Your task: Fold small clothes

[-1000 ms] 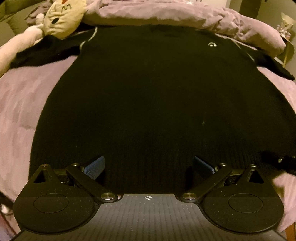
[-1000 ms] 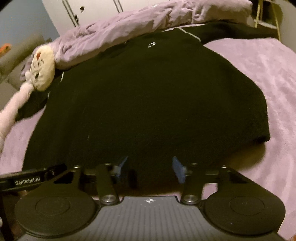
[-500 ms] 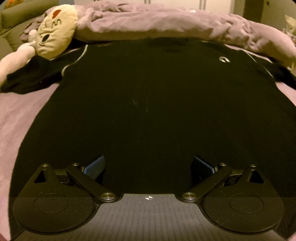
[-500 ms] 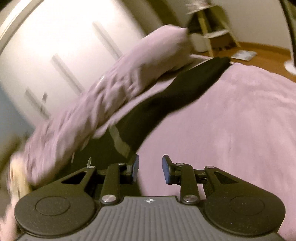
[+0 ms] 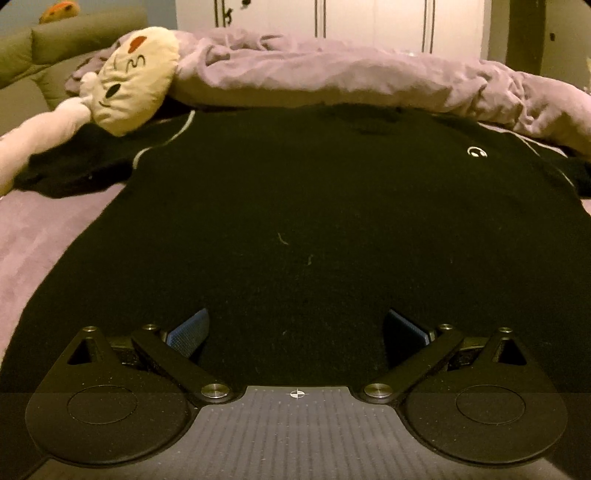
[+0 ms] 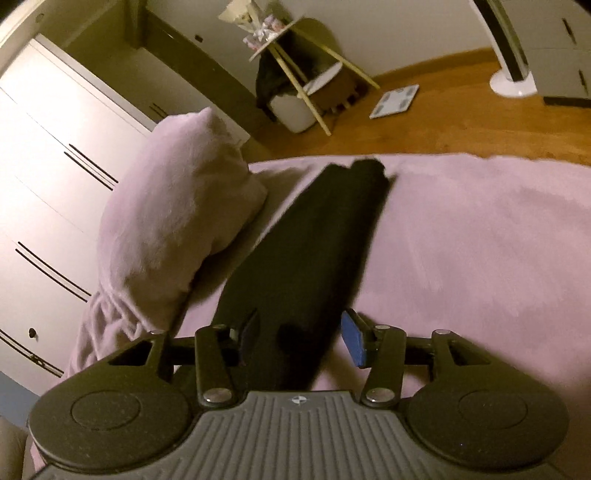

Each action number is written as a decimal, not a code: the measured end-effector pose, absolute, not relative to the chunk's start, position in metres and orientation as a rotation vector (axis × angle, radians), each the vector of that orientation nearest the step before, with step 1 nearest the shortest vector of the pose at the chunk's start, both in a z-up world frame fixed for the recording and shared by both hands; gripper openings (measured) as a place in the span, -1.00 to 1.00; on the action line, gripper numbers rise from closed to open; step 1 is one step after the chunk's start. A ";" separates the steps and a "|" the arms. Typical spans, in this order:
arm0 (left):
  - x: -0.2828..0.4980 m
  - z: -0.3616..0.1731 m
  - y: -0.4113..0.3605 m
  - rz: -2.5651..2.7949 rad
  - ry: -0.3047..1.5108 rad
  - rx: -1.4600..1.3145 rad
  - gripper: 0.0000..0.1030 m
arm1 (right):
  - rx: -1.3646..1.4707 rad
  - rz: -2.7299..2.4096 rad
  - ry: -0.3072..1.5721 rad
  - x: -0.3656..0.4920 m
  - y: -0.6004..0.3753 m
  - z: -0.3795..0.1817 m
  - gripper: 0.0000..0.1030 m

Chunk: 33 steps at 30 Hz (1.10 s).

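A black sweater (image 5: 295,221) lies flat, front up, on the purple bed, with a small white logo (image 5: 476,151) on the chest. My left gripper (image 5: 295,332) is open wide and hovers over the sweater's lower middle, holding nothing. In the right wrist view the sweater's right sleeve (image 6: 314,251) stretches away across the bedspread toward its cuff (image 6: 369,168). My right gripper (image 6: 299,336) is open just above the near part of this sleeve, with one finger on each side of it. It holds nothing.
A crumpled purple duvet (image 5: 351,77) lies along the far side, also in the right wrist view (image 6: 166,229). A plush toy (image 5: 133,85) lies on the left sleeve (image 5: 81,166). The bed edge (image 6: 480,158) borders a wooden floor with a small wooden shelf (image 6: 306,62) and a bathroom scale (image 6: 394,100). White wardrobe doors (image 5: 369,18) stand behind.
My right gripper swung from the sweater's hem to the right sleeve, closed partway, then opened wider over it. My left gripper moved forward over the sweater body and stayed open.
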State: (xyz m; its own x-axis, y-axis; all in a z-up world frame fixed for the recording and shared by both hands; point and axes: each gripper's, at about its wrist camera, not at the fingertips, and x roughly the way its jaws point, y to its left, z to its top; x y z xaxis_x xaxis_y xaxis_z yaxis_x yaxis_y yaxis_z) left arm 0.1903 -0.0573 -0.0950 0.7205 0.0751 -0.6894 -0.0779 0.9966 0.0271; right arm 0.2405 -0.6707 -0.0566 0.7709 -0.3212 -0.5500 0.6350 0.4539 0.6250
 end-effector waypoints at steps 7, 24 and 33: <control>0.189 -0.095 -0.054 0.093 0.760 -0.036 1.00 | 1.015 -0.657 0.337 0.246 -0.695 -0.070 -0.73; 0.149 -0.056 0.002 0.127 0.740 -0.120 1.00 | 0.466 -0.200 0.363 0.279 -0.481 0.076 -0.84; 0.144 -0.045 0.040 0.189 0.763 -0.154 1.00 | 0.161 0.213 0.676 0.271 -0.268 0.009 -0.70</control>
